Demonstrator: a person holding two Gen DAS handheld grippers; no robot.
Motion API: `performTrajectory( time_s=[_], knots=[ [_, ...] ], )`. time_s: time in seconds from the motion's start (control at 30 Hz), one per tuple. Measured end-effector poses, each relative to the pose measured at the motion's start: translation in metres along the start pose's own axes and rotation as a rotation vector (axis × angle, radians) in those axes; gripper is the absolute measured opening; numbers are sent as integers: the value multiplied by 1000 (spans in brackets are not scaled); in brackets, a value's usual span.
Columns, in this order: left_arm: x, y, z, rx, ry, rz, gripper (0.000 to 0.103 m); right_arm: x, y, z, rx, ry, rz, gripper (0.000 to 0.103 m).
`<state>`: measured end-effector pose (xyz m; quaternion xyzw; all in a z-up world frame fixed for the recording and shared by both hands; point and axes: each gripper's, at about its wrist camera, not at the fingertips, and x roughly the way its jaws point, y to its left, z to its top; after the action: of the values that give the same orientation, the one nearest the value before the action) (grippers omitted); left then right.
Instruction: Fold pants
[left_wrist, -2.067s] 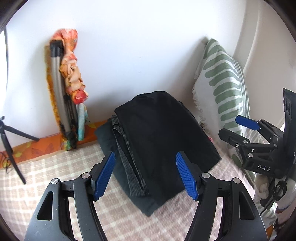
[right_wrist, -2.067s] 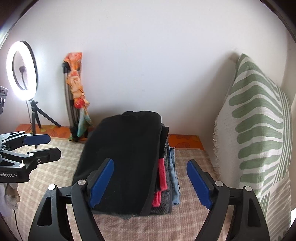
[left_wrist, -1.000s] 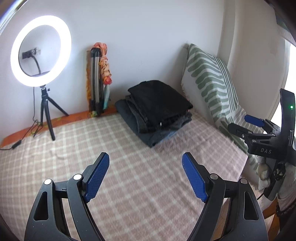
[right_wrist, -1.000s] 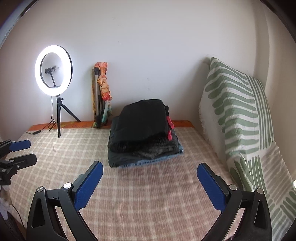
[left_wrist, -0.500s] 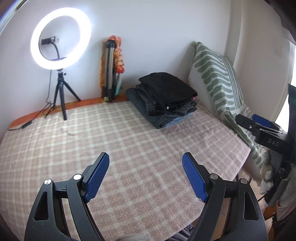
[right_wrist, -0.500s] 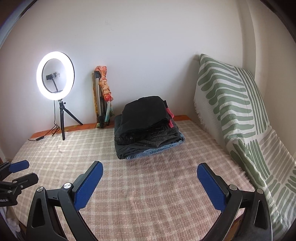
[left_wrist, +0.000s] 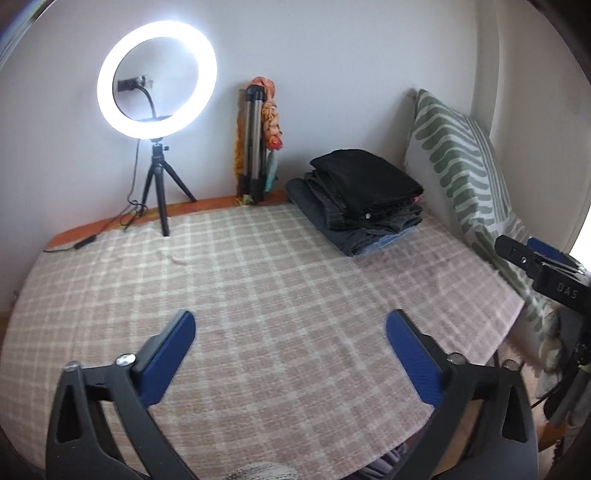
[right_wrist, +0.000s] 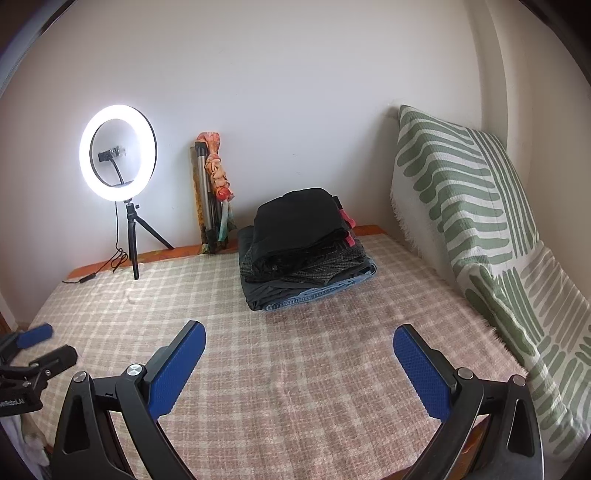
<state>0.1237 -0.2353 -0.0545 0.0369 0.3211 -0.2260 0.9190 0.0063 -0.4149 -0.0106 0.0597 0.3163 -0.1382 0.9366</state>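
Note:
A stack of folded pants (left_wrist: 362, 199) lies at the far right of the checked bed cover (left_wrist: 258, 288), with black pants on top; it also shows in the right wrist view (right_wrist: 303, 247). My left gripper (left_wrist: 290, 332) is open and empty over the near part of the bed. My right gripper (right_wrist: 299, 343) is open and empty, also over the near part. The right gripper shows at the right edge of the left wrist view (left_wrist: 535, 258). The left gripper shows at the left edge of the right wrist view (right_wrist: 33, 350).
A lit ring light (left_wrist: 157, 96) on a small tripod stands at the back left, its cable trailing left. A folded tripod with orange cloth (left_wrist: 258, 140) leans on the wall. A green-striped pillow (right_wrist: 480, 229) lines the right side.
Both grippers have pulled back from the stack toward the near edge of the bed. They stay open and empty. The stack has not moved.

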Motion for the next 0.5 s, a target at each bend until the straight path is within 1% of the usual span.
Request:
performTrajectory(
  time_s=[0.5],
  knots=[
    [-5, -1, 1, 12, 8, 5, 103, -3, -1, -1, 2, -7, -7, 103]
  ],
)
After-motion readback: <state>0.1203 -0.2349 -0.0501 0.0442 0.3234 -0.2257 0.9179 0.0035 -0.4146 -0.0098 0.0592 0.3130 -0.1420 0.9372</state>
